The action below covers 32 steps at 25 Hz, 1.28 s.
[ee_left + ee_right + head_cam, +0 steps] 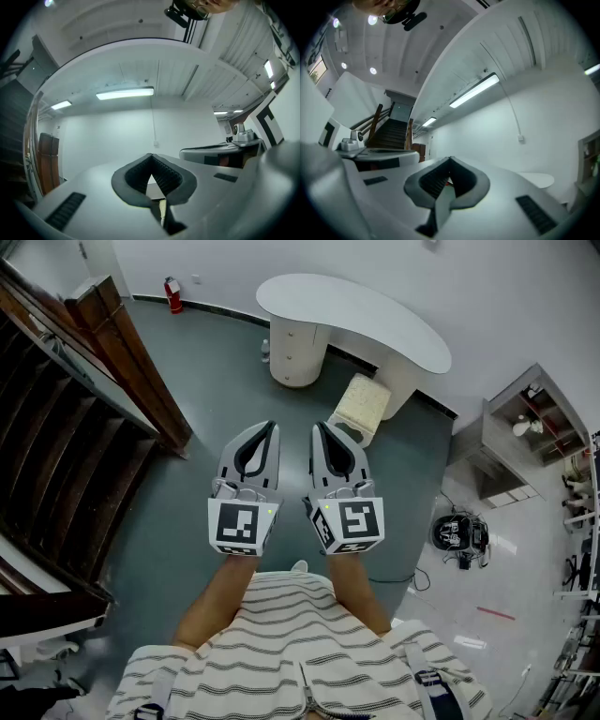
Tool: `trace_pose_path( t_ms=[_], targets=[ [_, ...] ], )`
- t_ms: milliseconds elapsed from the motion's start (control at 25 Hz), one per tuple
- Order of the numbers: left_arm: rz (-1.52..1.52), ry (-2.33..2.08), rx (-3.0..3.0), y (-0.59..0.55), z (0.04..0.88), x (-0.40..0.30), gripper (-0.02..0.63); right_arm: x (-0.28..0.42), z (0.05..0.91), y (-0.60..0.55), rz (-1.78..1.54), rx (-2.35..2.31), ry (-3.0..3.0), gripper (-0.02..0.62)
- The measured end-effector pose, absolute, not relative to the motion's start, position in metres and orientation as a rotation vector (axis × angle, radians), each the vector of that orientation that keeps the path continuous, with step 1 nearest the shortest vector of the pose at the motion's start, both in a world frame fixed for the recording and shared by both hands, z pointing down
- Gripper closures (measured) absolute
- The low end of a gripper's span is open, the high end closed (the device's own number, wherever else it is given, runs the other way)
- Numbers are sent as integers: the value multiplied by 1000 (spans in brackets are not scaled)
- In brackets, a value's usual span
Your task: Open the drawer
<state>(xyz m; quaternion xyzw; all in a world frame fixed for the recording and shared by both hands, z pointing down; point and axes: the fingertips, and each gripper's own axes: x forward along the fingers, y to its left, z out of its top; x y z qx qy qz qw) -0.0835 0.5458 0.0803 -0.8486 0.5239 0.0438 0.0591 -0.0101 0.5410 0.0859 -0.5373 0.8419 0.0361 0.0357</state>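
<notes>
**Both grippers closed on nothing, drawers well away at 12 o'clock**

In the head view the left gripper and the right gripper sit side by side at mid-frame, close together but not touching. Both point toward 12 o'clock over the grey-green floor. Each gripper view shows its own two jaws brought together with their ribbed tips meeting, and no object sits between them. This holds for the left gripper and the right gripper alike.

The drawers are stacked in the rounded pedestal under the left end of a curved white desk. They lie at 12 o'clock from the grippers, well apart from both. A cream woven stool stands at 1 o'clock, just beside the desk and nearer to the right gripper. A dark wooden staircase fills the 9 o'clock side. A red fire extinguisher stands against the wall at 11 o'clock. An open shelf unit is at 3 o'clock. The person's striped shirt is at 6 o'clock.
</notes>
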Motion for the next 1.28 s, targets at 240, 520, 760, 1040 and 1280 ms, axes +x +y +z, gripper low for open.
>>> trace_pose_path(
  t_ms=[240,520,760,1040,1280],
  targets=[
    [139,1593,-2543,546,81,-84,609,-12,86,547,144,-1641,2609,581],
    [122,1628,-2518,549,82,-70,609,3,85,549,176,-1632,2625,581],
    [97,1660,-2503,556,91,-45,609,27,94,553,177,-1597,2630,581],
    [49,1683,-2491,556,107,-30,609,41,110,548,129,-1561,2647,581],
    [31,1715,-2478,530,121,-34,609,41,120,523,109,-1554,2663,581]
  ],
)
